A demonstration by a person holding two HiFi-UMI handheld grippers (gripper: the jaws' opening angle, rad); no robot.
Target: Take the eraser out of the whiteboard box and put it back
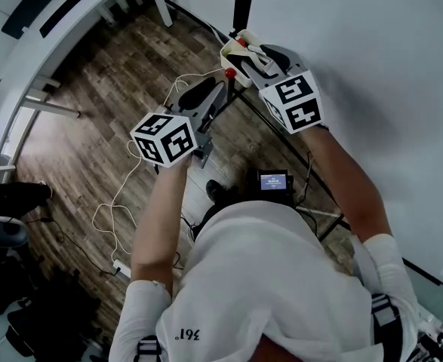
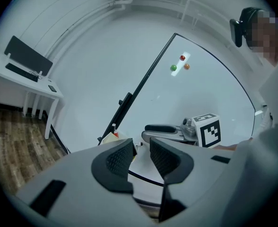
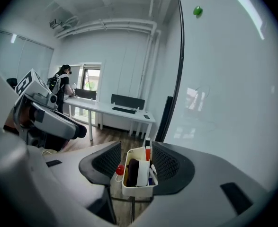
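A white whiteboard box hangs at the board's lower edge, holding the eraser, white-backed with dark felt, upright beside several markers. My right gripper is open, its jaws either side of the box just short of it, touching nothing. In the head view this right gripper points at the box by the whiteboard. The left gripper hangs lower left of the box, open and empty. In the left gripper view its jaws stand slightly apart, with the box beyond.
A red ball hangs beside the box. Coloured magnets sit high on the board. White cables trail over the wooden floor, and a small screen sits below. A white desk and a person are far off.
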